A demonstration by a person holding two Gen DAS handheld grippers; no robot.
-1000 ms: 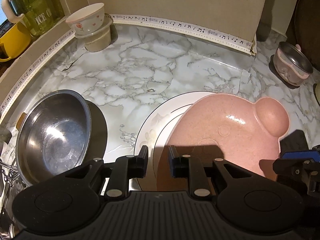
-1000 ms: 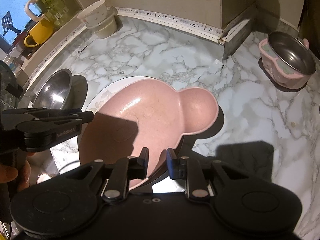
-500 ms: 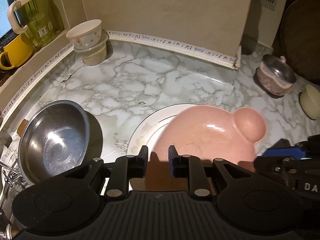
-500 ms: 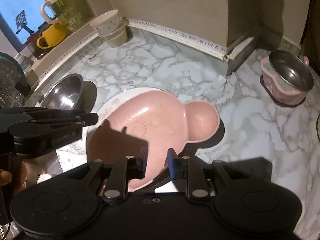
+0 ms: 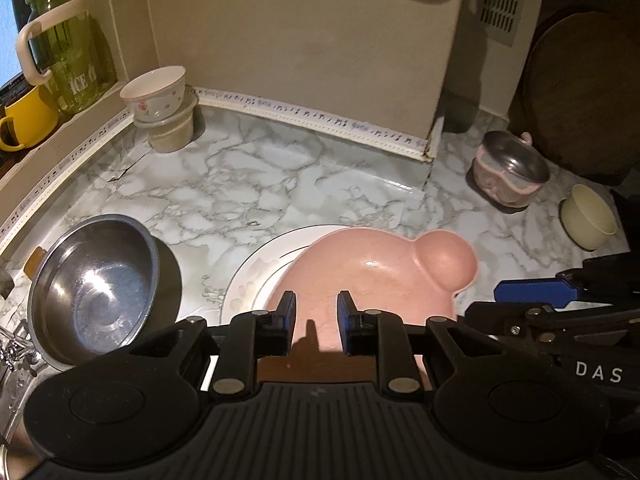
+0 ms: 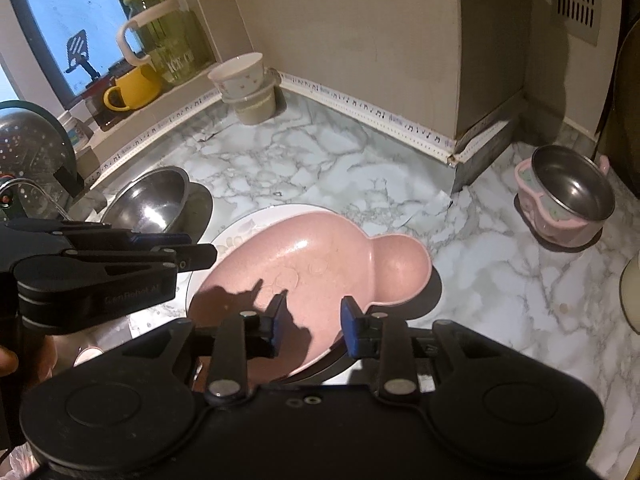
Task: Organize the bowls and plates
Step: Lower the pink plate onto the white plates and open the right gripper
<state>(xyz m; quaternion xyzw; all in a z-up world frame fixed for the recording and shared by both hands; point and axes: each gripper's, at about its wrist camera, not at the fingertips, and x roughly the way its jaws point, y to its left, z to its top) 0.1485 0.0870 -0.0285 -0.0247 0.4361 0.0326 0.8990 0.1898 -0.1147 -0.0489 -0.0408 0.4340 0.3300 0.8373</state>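
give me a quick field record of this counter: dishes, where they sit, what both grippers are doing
surface: marble counter
centre: pink plate lying on white plate
left side: steel bowl, tilted
back corner: floral bowl stacked on beige cup
right side: pink-cased steel bowl, cream bowl
left gripper: nearly shut, empty
right gripper: jaws opening, above pink plate's near rim

Place: a home kitchen corner.
Bench: marble-patterned bench (image 5: 248,184) against beige walls, edged with music-note trim tape (image 5: 312,114).
Dishes: a steel bowl (image 5: 96,292), a pink dish (image 5: 384,272) on a white plate (image 5: 256,272), stacked small bowls (image 5: 160,108).
Window ledge: a green glass pitcher (image 6: 168,40) and yellow mug (image 6: 132,86) beside the window (image 6: 68,20).
Sink side: a metal colander (image 6: 28,144).
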